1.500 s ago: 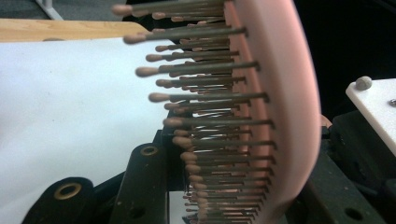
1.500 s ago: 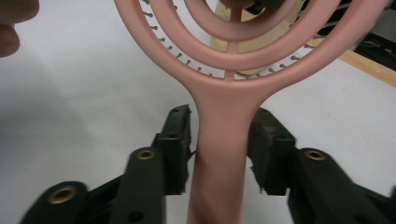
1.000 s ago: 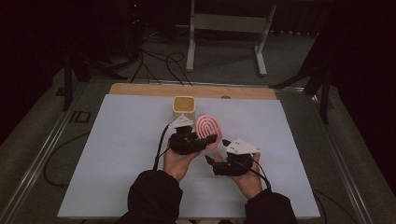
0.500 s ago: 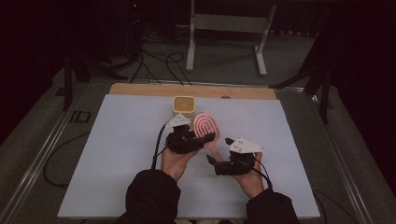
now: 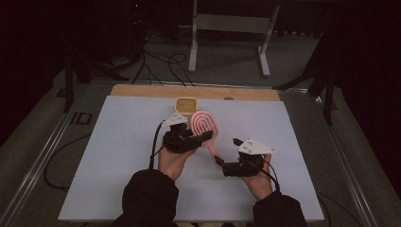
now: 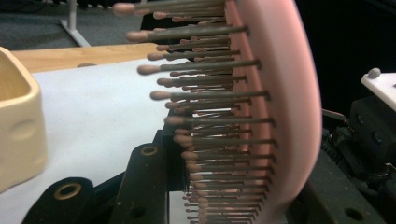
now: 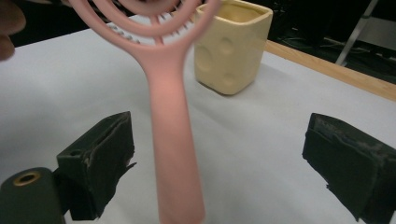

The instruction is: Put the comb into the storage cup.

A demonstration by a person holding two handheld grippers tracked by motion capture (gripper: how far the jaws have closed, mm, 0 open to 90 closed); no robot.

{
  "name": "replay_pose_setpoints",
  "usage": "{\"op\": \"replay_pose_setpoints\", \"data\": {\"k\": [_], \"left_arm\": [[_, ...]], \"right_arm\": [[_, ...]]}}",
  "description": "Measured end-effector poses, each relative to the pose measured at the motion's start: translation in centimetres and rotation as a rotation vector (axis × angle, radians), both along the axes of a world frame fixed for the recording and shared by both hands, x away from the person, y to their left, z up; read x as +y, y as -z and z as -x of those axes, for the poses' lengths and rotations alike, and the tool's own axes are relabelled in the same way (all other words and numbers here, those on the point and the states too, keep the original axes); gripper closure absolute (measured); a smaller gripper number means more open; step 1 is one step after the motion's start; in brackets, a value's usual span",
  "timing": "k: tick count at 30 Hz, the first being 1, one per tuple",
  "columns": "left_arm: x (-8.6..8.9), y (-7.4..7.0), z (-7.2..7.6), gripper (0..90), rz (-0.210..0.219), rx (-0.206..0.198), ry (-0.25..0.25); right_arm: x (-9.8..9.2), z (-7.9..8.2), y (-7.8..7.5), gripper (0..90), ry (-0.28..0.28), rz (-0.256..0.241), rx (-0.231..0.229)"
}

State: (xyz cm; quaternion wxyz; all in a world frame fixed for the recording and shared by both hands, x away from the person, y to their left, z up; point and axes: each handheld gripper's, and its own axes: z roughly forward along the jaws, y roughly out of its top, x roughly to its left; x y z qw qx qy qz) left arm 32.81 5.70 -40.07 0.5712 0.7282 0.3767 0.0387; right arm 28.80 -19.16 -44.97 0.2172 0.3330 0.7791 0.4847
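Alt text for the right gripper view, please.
A pink hairbrush has its handle standing between the right gripper's two open black jaws, not touching either. Behind it a yellow cup sits on the white table.

Room dim; light falls mainly on the table, surroundings go to black at both sides and along the far wall. Table carries a pale grey-white sheet over most of its top; a bare strip of wooden board shows along the far edge. Metal rails run down the table's left and right sides. Floor is dark grey, carpet-like. Beyond the table stands a pale metal stand on two legs with flat feet. Black cables lie looped on the floor left of it. Dark tripod-like legs at far right; another dark stand at far left.
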Motion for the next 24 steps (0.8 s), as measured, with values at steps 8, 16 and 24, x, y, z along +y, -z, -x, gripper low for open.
{"op": "replay_pose_setpoints", "data": {"k": [8,16,24], "left_arm": [[0.7,-0.6,-0.1,64.2,-0.006,-0.01,-0.015],[1.4,-1.1,-0.2,64.2,-0.013,-0.021,-0.025],[2.3,-1.6,-0.3,64.3,-0.018,-0.033,-0.041]], "right_arm": [[-2.0,0.0,0.5,8.6,0.036,-0.021,0.03],[-3.9,0.6,1.1,8.6,0.075,-0.035,0.008],[-5.8,1.5,2.1,8.6,0.102,-0.068,-0.02]]}}
